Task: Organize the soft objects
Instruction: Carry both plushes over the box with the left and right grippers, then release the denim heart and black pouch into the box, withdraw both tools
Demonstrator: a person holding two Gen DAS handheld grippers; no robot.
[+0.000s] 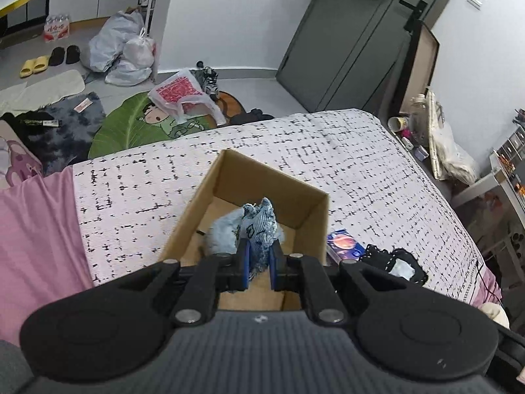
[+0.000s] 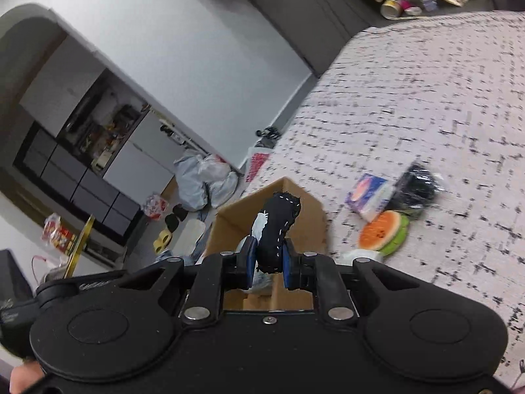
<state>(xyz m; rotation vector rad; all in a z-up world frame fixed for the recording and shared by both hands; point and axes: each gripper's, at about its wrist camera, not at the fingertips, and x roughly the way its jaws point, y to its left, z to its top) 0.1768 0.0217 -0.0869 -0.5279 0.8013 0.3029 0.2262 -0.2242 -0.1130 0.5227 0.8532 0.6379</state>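
An open cardboard box (image 1: 226, 177) stands on the bed. My left gripper (image 1: 258, 262) is shut on a blue knitted cloth (image 1: 261, 226) and holds it over the box, above a pale blue fluffy item (image 1: 223, 236) inside. My right gripper (image 2: 268, 262) is shut on a black soft item with white stitching (image 2: 279, 226), held above the same box (image 2: 311, 220). On the bed to the right lie a black item (image 1: 393, 262), a tissue pack (image 2: 369, 193), a watermelon-slice plush (image 2: 384, 229) and a black bundle (image 2: 418, 187).
The bed has a white cover with black dashes (image 1: 328, 151) and a pink sheet (image 1: 36, 223) at the left. The floor beyond holds rugs, plastic bags (image 1: 124, 49) and slippers (image 1: 32, 65). A dark door (image 1: 354, 39) stands at the back.
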